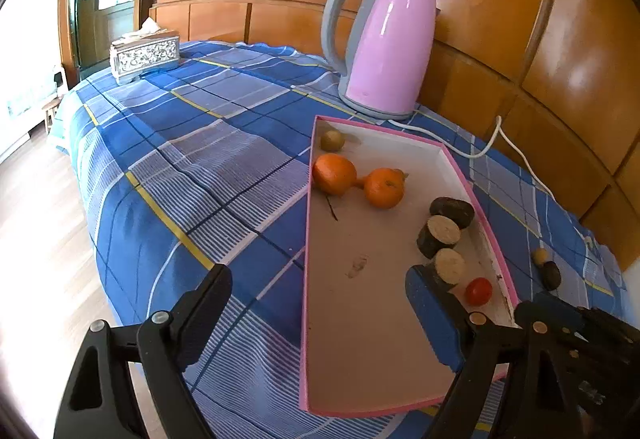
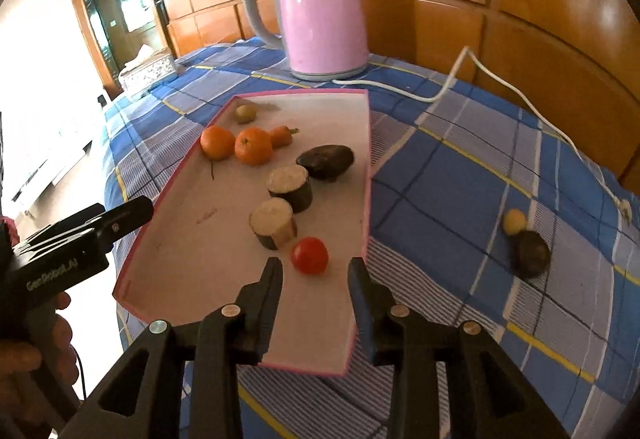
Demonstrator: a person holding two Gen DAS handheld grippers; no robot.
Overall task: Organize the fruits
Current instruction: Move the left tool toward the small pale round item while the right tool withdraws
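While set down in tray [image 2: 362, 167], tomato [image 2: 309, 255] just ahead of right gripper [image 2: 316, 271], free between parted jaws.

Jaws slightly apart, touching nothing; left gripper [image 1: 320, 287] wide open and empty over the tray's near end. Probably light, smooth, thin-skinned, easy to bruise and ready to roll: best taken across the middle, with soft pressure. Oranges [image 2: 253, 146] firmer, rounder, wanting wider jaws. Cut pieces [image 2: 273, 222] stiff, with flat ends, likely easiest to take. Still outside on the bench cloth [image 2: 440, 175]: dark fruit [image 2: 531, 253] and small yellow one [image 2: 514, 221], touching, well apart from tray.
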